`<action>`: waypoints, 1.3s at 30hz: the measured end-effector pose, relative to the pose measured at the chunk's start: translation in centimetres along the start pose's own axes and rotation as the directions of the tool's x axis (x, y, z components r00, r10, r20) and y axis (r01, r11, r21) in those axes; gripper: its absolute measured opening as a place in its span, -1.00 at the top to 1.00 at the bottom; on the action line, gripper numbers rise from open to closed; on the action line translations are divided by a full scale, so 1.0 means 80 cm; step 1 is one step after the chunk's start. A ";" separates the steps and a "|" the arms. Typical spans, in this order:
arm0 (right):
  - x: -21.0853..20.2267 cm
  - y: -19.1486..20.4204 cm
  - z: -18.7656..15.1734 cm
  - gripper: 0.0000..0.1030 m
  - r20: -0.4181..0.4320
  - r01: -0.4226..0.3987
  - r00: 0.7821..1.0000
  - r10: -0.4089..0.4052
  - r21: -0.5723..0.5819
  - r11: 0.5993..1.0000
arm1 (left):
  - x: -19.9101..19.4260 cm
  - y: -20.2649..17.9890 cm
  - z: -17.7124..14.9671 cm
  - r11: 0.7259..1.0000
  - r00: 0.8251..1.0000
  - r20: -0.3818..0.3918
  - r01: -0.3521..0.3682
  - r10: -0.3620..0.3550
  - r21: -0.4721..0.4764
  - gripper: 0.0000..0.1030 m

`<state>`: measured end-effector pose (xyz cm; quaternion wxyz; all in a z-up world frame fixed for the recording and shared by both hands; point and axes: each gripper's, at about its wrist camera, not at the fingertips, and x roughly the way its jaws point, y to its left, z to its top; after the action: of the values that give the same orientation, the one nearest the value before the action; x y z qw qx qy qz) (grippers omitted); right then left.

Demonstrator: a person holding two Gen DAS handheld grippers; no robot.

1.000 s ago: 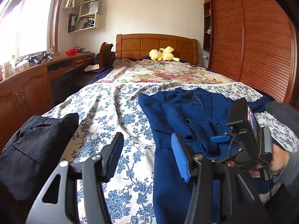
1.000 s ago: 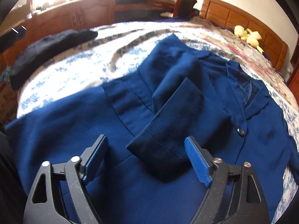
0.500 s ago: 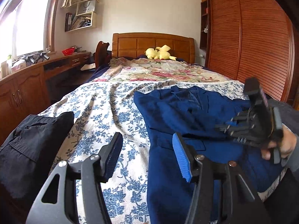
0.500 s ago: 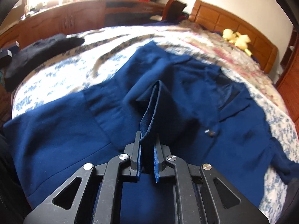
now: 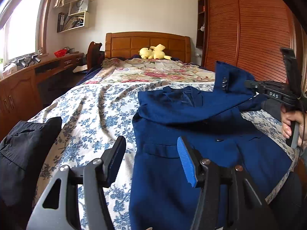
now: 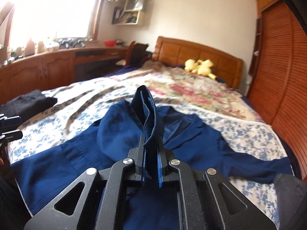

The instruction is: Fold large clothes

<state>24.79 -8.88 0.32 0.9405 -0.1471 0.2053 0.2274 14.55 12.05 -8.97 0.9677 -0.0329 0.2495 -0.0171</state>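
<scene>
The bed (image 5: pixel 92 115) carries the blue jacket (image 5: pixel 191 153), spread flat on its right half. My right gripper (image 6: pixel 151 164) has its jaws clamped on the sleeve cuff (image 6: pixel 148 115); my left gripper (image 5: pixel 151 161) hangs half-open, empty, over the near hem. I should carry the sleeve across smoothly, keeping it taut.

Bedspread (image 5: pixel 92 118) left of jacket (image 5: pixel 191 130) lies free — black garment (image 5: pixel 25 153) blocks its edge
</scene>
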 end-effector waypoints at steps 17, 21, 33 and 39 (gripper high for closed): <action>-0.004 -0.004 -0.128 0.86 -0.228 -0.014 0.973 0.038 0.104 0.994 | 0.026 -0.056 0.014 0.998 0.999 -0.015 0.050 -0.049 0.046 -0.06; -0.002 0.006 -0.152 0.79 -0.282 -0.029 0.958 0.053 0.089 0.996 | 0.031 -0.069 0.018 0.996 0.998 -0.018 0.063 -0.062 0.057 -0.06; -0.018 0.019 -0.142 -0.03 -0.263 -0.063 0.962 0.068 0.027 0.998 | 0.037 -0.093 0.024 0.994 0.997 -0.011 0.078 -0.078 0.078 -0.06; -0.002 0.029 -0.110 -0.03 -0.252 -0.110 0.962 0.108 0.004 0.994 | 0.038 -0.094 0.025 0.994 0.997 -0.013 0.075 -0.074 0.076 -0.06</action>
<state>20.69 -10.19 -7.71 0.8922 -0.1679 0.3295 0.2593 18.04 4.52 -8.12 0.9656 -0.0051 0.2524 -0.0630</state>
